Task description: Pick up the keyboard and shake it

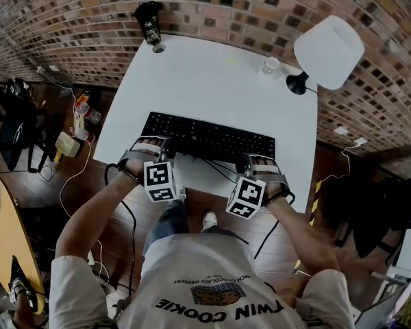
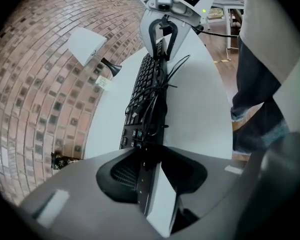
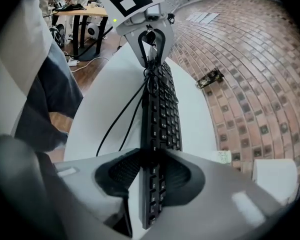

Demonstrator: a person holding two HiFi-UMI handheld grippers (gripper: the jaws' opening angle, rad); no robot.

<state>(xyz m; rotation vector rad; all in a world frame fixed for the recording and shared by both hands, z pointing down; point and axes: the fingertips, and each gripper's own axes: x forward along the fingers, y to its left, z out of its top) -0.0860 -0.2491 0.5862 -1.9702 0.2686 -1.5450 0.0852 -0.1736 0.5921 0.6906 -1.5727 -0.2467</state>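
View from above: the black keyboard (image 1: 209, 137) lay across the centre of the frame, near the front edge of the white table (image 1: 205, 81), with its cable (image 1: 216, 168) trailing toward me. I had the left gripper (image 2: 150, 156) closed on the keyboard's left end, the jaws pressing both faces of the board. The right gripper (image 3: 152, 159) was clamped the same way on the right end. Whether the keyboard had left the tabletop I could not tell. A white lamp (image 1: 327, 52) stood at upper right and a dark cup (image 1: 149, 20) at upper left.
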